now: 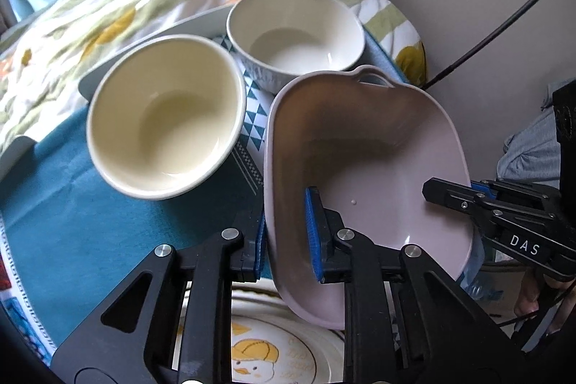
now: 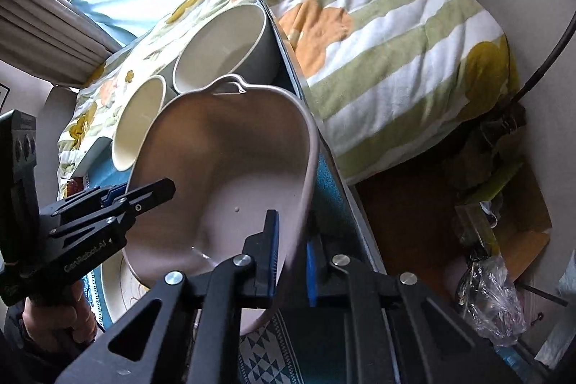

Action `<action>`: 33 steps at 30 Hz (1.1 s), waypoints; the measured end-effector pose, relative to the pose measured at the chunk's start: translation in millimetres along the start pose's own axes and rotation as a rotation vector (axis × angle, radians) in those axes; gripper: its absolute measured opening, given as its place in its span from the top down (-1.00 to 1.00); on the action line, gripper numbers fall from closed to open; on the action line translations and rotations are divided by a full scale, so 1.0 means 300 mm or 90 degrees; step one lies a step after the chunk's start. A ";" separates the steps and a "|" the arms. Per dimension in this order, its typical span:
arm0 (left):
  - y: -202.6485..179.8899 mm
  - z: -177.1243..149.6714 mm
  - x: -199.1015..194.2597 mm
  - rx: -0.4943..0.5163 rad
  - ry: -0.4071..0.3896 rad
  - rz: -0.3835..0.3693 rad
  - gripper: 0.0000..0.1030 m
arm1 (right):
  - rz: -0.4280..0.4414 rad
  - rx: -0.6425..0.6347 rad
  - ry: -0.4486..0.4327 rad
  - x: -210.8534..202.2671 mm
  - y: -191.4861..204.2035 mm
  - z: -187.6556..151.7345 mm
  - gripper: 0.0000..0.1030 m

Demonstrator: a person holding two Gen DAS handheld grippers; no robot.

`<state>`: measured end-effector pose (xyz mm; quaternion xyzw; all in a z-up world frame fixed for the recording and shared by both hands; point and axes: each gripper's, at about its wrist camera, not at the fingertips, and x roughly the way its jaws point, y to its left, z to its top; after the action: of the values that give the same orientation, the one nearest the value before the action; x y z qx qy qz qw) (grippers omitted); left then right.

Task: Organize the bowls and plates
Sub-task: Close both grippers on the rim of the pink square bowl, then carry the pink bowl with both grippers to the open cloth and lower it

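Pink dish [image 1: 363,146] hangs between both tongs, each pinching a rim: left tongs [image 1: 286,236], right tongs [image 2: 291,261]. Its long axis points at the two bowls [image 1: 163,121], with a plate [image 1: 284,351] directly below.

The left gripper [image 1: 286,233] fills the lower middle of the left wrist view, its blue-padded fingers [image 1: 312,233] closed on the near left rim of the pink dish [image 1: 378,168], one pad inside the wall and one outside. The right gripper [image 2: 291,260] sits at the bottom centre of the right wrist view, its fingers [image 2: 271,251] pinching the opposite rim the same way. Each gripper shows in the other's view: the right one at the right edge, the left one at the lower left, a bare hand [image 2: 54,319] wrapped around its handle
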<state>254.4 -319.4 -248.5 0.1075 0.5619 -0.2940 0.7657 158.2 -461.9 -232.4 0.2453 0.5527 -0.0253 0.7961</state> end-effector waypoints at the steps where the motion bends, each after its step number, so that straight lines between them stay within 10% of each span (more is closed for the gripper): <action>1: -0.005 -0.002 -0.020 0.002 -0.007 0.000 0.67 | 0.000 0.000 -0.002 -0.010 0.003 -0.002 0.76; 18: 0.198 -0.186 -0.547 -0.103 -0.146 0.062 0.67 | 0.045 -0.162 -0.064 -0.256 0.437 -0.055 0.76; 33: 0.705 -0.648 -0.741 -0.344 -0.161 0.164 0.67 | 0.180 -0.340 0.039 0.024 0.983 -0.205 0.76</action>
<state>176.5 20.2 -145.4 -0.0666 0.5018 -0.0457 0.8612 199.4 -175.4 -148.4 0.1022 0.5240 0.2393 0.8110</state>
